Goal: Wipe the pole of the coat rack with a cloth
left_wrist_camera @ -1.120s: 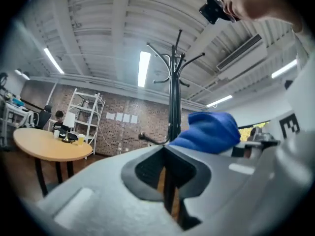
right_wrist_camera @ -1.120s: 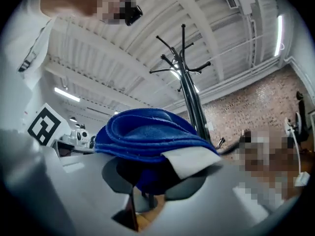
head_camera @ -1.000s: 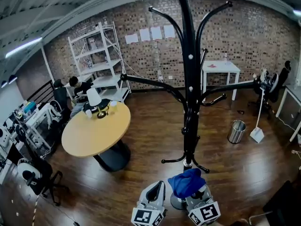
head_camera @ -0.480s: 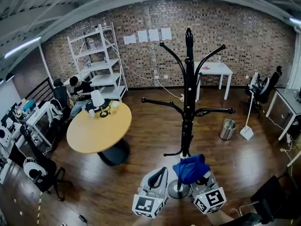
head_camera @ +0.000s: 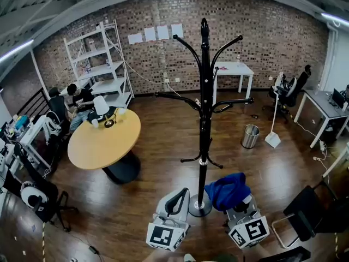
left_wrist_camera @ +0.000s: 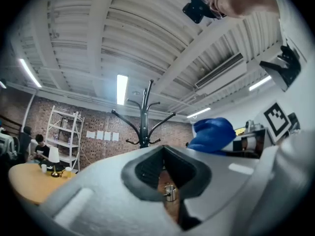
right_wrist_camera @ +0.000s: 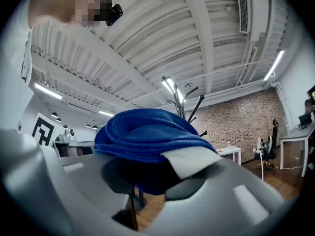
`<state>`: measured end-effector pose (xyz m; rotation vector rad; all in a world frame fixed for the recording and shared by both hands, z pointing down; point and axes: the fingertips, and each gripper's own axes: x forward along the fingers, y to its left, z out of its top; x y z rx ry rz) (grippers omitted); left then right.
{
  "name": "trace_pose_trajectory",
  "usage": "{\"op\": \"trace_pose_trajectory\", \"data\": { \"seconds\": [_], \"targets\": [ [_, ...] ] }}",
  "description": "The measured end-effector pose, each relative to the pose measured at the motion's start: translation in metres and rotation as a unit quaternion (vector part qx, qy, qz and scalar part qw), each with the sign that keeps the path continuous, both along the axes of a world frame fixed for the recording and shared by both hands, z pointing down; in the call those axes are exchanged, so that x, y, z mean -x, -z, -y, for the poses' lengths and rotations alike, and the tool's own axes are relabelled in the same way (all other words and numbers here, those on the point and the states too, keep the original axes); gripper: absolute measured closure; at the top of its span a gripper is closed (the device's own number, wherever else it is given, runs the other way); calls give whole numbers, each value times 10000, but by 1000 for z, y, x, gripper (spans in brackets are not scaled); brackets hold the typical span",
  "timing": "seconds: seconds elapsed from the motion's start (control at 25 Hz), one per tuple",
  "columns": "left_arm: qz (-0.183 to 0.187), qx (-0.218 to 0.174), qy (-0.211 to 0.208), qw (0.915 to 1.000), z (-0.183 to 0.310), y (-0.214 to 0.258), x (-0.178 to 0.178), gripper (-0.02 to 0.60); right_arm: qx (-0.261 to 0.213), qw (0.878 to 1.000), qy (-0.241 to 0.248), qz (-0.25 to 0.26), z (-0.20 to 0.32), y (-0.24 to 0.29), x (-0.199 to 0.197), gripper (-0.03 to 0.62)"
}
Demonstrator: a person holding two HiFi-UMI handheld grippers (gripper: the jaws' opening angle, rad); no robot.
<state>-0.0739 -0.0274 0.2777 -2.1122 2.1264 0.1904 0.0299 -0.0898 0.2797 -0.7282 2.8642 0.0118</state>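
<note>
Right gripper view: the right gripper (right_wrist_camera: 150,181) is clenched on a folded blue cloth (right_wrist_camera: 147,132). The cloth bulges up over the jaw tips, with a white tag (right_wrist_camera: 192,161) at its near edge.
Left gripper view: the left gripper (left_wrist_camera: 165,149) has its jaws drawn together at the tips and grasps nothing. Only wooden floor and a small metal object (left_wrist_camera: 170,192) show through the opening in the pads.
Cloth and pole: in the head view the cloth sits just right of the coat rack pole (head_camera: 204,141), low down near the round base (head_camera: 200,207). It is apart from the pole, not touching it.
Left gripper and pole: just left of the base, also clear of it.
Coat rack: upright on the wooden floor (head_camera: 136,217), out in the open middle. It stands well apart from the round table (head_camera: 103,138) toward the floor's left side and from the brick wall (head_camera: 272,37) at the far edge.
Step in hand: most likely the approach. The cloth is gripped and presented, but wiping has not begun.
Next move calls for: bringing the right gripper leftward until the cloth's bulge presses on the pole, then running it along the pole's length. The clamp should stay firm so the cloth does not drag out, and the stroke must work round the hooks (head_camera: 188,158) that branch off. The rack may rock on its small base, so the free left gripper could steady it.
</note>
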Motion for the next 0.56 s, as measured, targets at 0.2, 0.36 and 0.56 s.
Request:
{"op": "trace_pose_trajectory", "data": {
  "seconds": [0.2, 0.36, 0.56],
  "targets": [
    [31, 72, -153, 9999, -6, 8, -20, 580, 36, 9998, -70, 176, -8, 9, -23, 491],
    [37, 25, -213, 9998, 0, 16, -41, 580, 31, 9998, 0, 185, -9, 12, -41, 491],
    [71, -71, -283, 9995, -1, 16, -67, 580, -171, 9996, -51, 198, -11, 23, -70, 491]
  ]
}}
